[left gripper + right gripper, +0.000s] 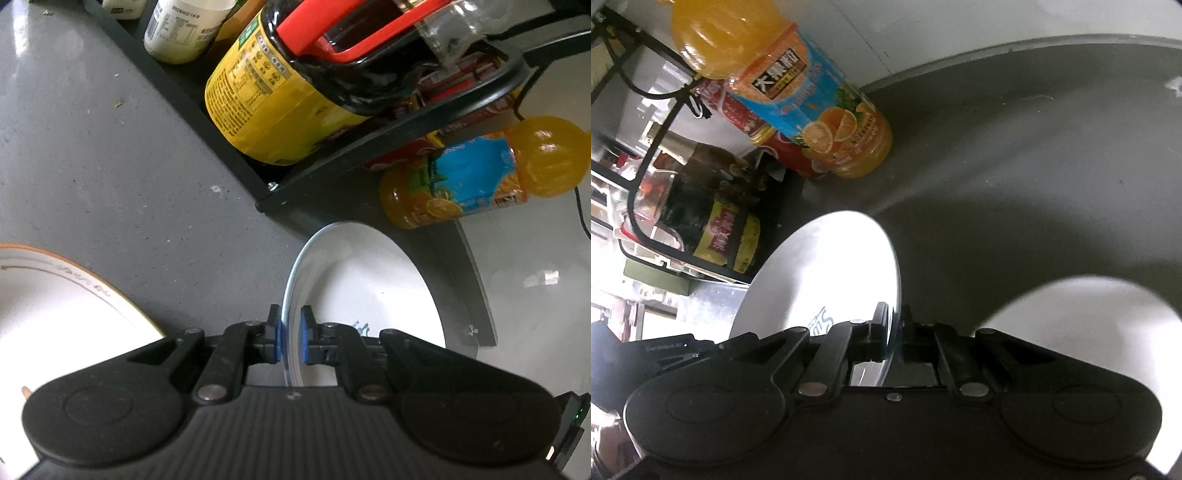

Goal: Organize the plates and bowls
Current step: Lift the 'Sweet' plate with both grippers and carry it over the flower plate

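In the left wrist view, the left gripper [290, 338] sits at the bottom centre of the frame, its two blue-padded fingers [306, 341] closed onto the rim of a white plate [373, 295] with a bluish edge. The plate stands on edge rather than flat, its face turned to the right of the frame, with a small blue mark low on its surface. At the lower left edge lies a second plate [62, 306], white with an orange rim and a thin brown line inside it, resting on the grey counter [110, 166]. Across the top runs a black rack [325, 162] holding a yellow-labelled jug [266, 103] with a red handle and a white-labelled bottle [181, 33] in the upper left. Just right of the rack, at mid-right, an orange juice bottle [487, 177] lies on its side as framed.

In the right wrist view, the right gripper [894, 326] at the bottom centre is likewise clamped on a white plate's rim [827, 273], held edge-on with its face to the left of the frame. It may be the same plate, though the views do not settle that. The juice bottle [798, 92] fills the upper left, the rack [665, 206] below it. A pale rounded shape [1108, 325] at lower right is too washed out to identify
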`<action>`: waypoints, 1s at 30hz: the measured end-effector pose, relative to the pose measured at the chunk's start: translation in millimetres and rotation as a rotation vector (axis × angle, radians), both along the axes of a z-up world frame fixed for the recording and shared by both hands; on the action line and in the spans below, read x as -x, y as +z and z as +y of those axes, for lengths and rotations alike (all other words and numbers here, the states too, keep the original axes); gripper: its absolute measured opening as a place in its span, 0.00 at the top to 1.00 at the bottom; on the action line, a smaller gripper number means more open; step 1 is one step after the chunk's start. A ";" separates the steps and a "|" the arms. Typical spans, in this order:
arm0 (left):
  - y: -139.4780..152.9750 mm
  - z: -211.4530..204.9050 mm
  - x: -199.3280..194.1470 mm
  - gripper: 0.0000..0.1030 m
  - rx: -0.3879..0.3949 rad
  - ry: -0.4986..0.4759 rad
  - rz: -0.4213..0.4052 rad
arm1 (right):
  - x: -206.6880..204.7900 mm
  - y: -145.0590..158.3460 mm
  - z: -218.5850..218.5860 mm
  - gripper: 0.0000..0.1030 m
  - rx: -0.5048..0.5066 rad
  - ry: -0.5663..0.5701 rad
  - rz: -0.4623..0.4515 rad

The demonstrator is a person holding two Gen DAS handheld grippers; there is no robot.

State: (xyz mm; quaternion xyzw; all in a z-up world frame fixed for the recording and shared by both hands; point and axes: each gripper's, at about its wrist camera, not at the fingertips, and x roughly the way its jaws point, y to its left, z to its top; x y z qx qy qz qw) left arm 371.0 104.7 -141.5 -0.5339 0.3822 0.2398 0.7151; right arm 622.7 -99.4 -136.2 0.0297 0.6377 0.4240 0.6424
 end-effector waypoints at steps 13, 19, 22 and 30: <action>31.2 6.9 35.2 0.92 -0.033 -0.110 -0.028 | 53.4 34.9 -30.6 0.94 -0.024 -0.089 -0.016; 39.3 13.6 58.9 0.92 -0.050 -0.122 -0.027 | 77.4 49.3 -31.6 0.93 -0.050 -0.091 -0.032; 42.8 18.5 73.0 0.92 -0.052 -0.125 -0.031 | 89.7 52.9 -31.4 0.93 -0.060 -0.089 -0.029; 42.7 28.5 105.9 0.92 -0.067 -0.135 -0.005 | 125.5 55.5 -23.1 0.93 -0.061 -0.078 -0.029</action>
